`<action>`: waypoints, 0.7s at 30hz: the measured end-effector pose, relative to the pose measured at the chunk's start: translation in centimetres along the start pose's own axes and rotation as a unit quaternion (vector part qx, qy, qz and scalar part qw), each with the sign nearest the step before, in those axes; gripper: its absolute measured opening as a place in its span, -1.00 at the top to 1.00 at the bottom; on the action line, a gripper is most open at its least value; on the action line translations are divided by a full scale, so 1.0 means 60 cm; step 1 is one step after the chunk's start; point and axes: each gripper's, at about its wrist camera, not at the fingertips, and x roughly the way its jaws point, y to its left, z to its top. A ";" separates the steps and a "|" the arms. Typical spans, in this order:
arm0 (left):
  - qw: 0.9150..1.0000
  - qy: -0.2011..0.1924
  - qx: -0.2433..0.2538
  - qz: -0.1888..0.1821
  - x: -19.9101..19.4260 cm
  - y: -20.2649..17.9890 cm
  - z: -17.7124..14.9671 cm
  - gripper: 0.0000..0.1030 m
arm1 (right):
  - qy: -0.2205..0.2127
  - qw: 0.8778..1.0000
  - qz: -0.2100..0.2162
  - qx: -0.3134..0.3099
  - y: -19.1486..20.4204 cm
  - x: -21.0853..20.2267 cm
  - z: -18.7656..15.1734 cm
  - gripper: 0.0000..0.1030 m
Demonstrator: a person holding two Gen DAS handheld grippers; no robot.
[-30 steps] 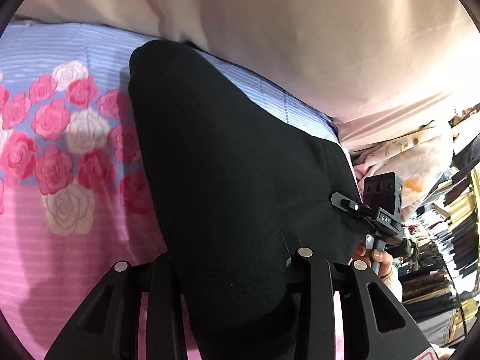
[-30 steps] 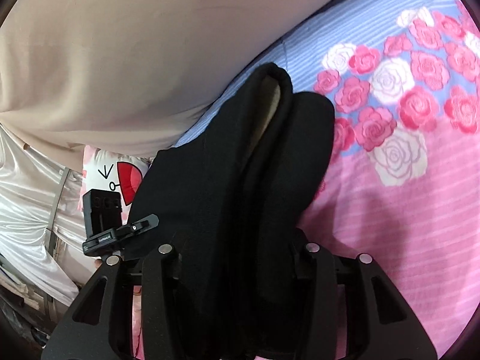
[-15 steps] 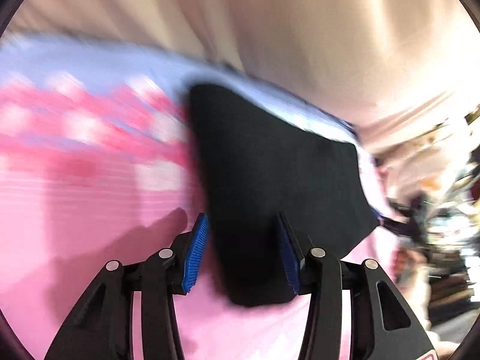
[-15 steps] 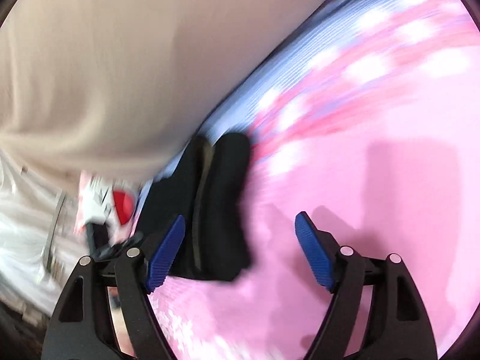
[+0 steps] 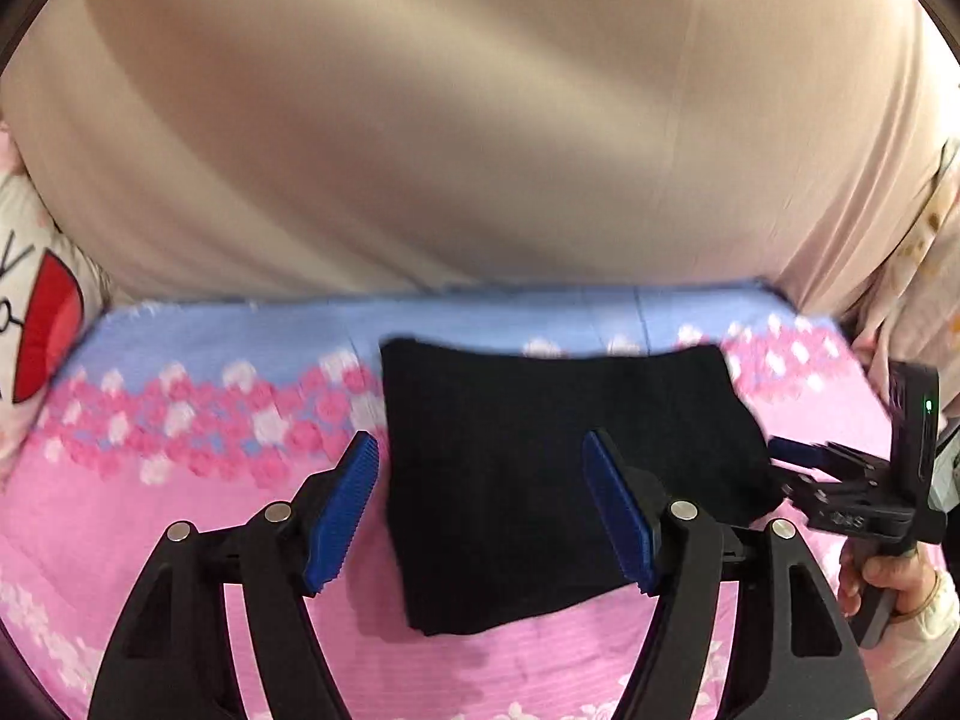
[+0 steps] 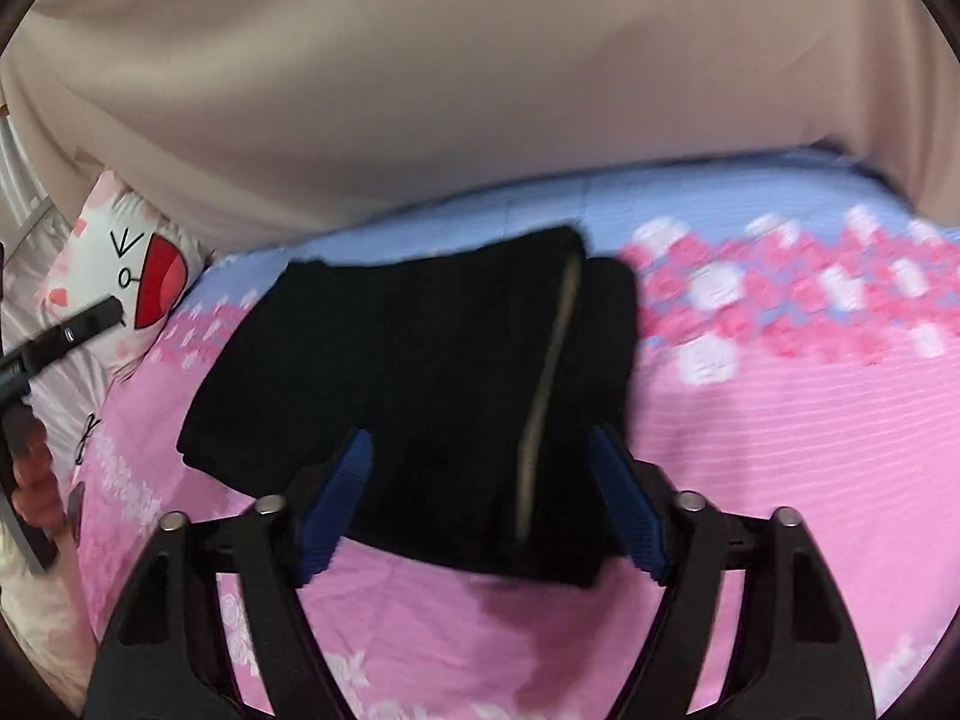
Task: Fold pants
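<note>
The left hand-held gripper [image 5: 480,510] fills the bottom of its own view, its two blue pads [image 5: 342,516] spread apart. Its jaws have just been opening, and nothing is pinched; the folded black pants [image 5: 540,480] lie on the bed beyond the gap between them. The right hand-held gripper [image 6: 480,510] looks much the same in its own view: two blue pads [image 6: 624,510] apart, jaws just closing in somewhat, yet pressing on nothing, with the pants [image 6: 420,372] lying on the bed past them.

Each view shows something the other lacks. The left view catches the right hand-held gripper at its right edge, with the person's hand [image 5: 888,582] on the handle and a small green light on its body. The right view catches part of the left hand-held gripper [image 6: 60,336] at its left edge, with fingers [image 6: 36,480] wrapped round the handle. Only the right view shows a pale strip [image 6: 546,396] of lining along a fold in the pants.

There is one pair of pants, folded into a compact black bundle near the middle of the pink and blue bedsheet [image 5: 180,510], which is printed with a band of roses. One cartoon-print pillow [image 6: 120,264] lies at the left end of the bed, seen in both views. One beige curtain [image 5: 480,150] hangs behind the bed.
</note>
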 end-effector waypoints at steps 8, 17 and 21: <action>0.996 0.025 0.040 0.074 0.083 -0.017 -0.027 -0.36 | -0.004 1.000 -0.017 0.017 -0.057 0.003 0.015 0.69; 0.996 0.023 0.025 0.085 0.096 -0.011 -0.023 -0.38 | -0.092 0.995 0.030 0.038 -0.013 -0.100 0.019 0.55; 0.997 0.017 0.025 0.069 0.089 -0.055 0.005 -0.49 | -0.004 0.985 0.171 0.033 0.069 -0.006 0.002 0.57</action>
